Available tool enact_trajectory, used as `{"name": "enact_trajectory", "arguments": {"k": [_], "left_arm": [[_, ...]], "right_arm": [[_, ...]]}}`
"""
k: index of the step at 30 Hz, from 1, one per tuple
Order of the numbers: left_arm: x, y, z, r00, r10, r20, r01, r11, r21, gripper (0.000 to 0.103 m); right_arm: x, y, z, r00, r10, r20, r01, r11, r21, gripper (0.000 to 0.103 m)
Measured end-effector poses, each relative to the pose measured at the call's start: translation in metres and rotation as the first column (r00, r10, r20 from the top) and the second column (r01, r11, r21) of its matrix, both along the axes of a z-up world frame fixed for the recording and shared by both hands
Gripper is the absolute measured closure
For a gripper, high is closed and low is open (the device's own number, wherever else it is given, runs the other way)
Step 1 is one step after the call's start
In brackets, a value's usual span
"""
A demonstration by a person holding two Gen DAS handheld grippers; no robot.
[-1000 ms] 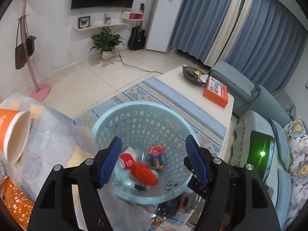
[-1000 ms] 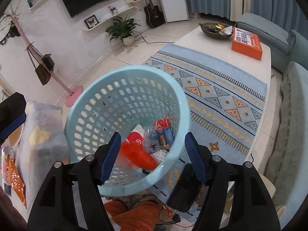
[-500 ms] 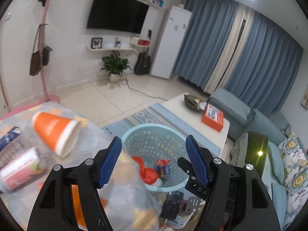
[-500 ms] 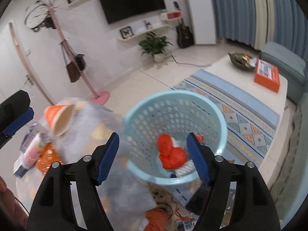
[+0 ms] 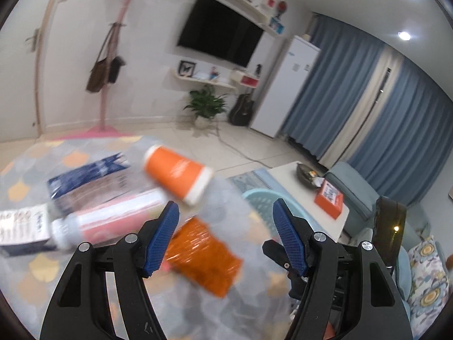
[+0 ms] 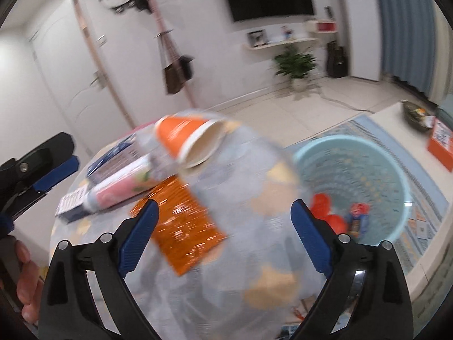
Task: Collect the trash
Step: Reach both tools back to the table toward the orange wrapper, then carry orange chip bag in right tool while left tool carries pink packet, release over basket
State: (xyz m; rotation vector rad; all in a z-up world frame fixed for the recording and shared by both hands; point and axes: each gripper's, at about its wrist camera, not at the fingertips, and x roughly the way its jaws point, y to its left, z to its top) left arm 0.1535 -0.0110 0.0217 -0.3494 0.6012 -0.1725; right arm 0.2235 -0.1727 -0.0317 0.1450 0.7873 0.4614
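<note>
Both views blurred. Left gripper (image 5: 225, 228) with blue pads spread apart and nothing between them, hovering over a round table (image 5: 34, 269) under a patterned cover with yellow patches. Right gripper (image 6: 225, 232) gaping wider, its jaws having just been opening, likewise empty, poised above the same table edge. Trash lying on the tabletop: an orange paper cup (image 5: 177, 174) tipped on its side, open mouth facing the right wrist camera; a pink-labelled tube or bottle (image 5: 110, 222) lying flat just beside it; a dark blue packet (image 5: 85, 174) behind that; a white-and-dark box (image 5: 21, 228) at the far left, touching the bottle's end; a shiny orange wrapper (image 5: 202, 256) nearest the grippers, right under the left jaw tips. Pale blue perforated basket (image 6: 359, 175) on the floor to the right of the table, standing on a patterned rug (image 6: 424, 187), already holding red crumpled pieces (image 6: 325, 212) and a small blue-and-red packet (image 6: 358, 216). Seen from the right wrist, the left gripper at the far left edge, with part of a hand (image 6: 25, 277) below it. Beyond, a low white table (image 5: 286, 181) bearing an orange box (image 5: 329, 198) and a dark bowl (image 5: 308, 174)
</note>
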Motion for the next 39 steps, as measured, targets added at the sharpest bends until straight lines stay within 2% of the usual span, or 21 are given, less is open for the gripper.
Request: {"name": "enact_trajectory", "arguments": {"k": [3, 9, 13, 19, 23, 24, 26, 28, 30, 32, 39], "left_arm": [[-0.003, 0.018, -0.017, 0.999, 0.014, -0.048, -0.014, 1.0, -0.005, 0.036], [-0.002, 0.047, -0.046, 0.992, 0.057, -0.117, -0.057, 0.998, -0.002, 0.036], [-0.005, 0.061, -0.058, 0.988, 0.063, -0.139, -0.065, 0.998, -0.012, 0.036], [-0.002, 0.066, -0.068, 0.986, 0.05, -0.158, -0.051, 0.999, -0.003, 0.036], [-0.001, 0.068, -0.074, 0.984, 0.046, -0.17, -0.048, 0.999, -0.011, 0.036], [0.0, 0.068, -0.074, 0.984, 0.043, -0.173, -0.046, 0.999, -0.009, 0.036], [0.001, 0.068, -0.075, 0.984, 0.038, -0.176, -0.039, 0.999, -0.004, 0.036], [0.002, 0.068, -0.076, 0.983, 0.031, -0.179, -0.031, 1.0, 0.002, 0.036], [0.0, 0.067, -0.077, 0.983, 0.023, -0.183, -0.021, 1.0, 0.01, 0.036], [0.004, 0.061, -0.078, 0.982, 0.018, -0.19, -0.015, 1.0, 0.016, 0.036], [0.021, 0.043, -0.083, 0.975, -0.028, -0.219, 0.041, 0.998, 0.056, 0.036]], "right_arm": [[-0.002, 0.028, -0.012, 0.997, 0.07, -0.022, -0.071, 0.997, -0.019, 0.013], [-0.004, 0.065, -0.033, 0.991, 0.131, -0.033, -0.134, 0.987, -0.093, 0.013], [-0.003, 0.074, -0.04, 0.991, 0.13, -0.028, -0.132, 0.98, -0.151, 0.013], [0.007, 0.078, -0.049, 0.983, 0.164, -0.082, -0.176, 0.972, -0.156, 0.013], [0.009, 0.086, -0.054, 0.98, 0.174, -0.095, -0.19, 0.959, -0.21, 0.013], [0.007, 0.088, -0.054, 0.981, 0.175, -0.088, -0.19, 0.955, -0.226, 0.016], [0.002, 0.089, -0.052, 0.982, 0.177, -0.073, -0.189, 0.954, -0.234, 0.029], [-0.002, 0.085, -0.051, 0.983, 0.174, -0.063, -0.184, 0.958, -0.219, 0.054], [-0.005, 0.078, -0.05, 0.985, 0.161, -0.056, -0.169, 0.966, -0.194, 0.066], [-0.005, 0.072, -0.049, 0.988, 0.146, -0.053, -0.153, 0.973, -0.174, 0.069], [-0.011, 0.058, -0.046, 0.99, 0.131, -0.043, -0.136, 0.981, -0.139, 0.069]]}}
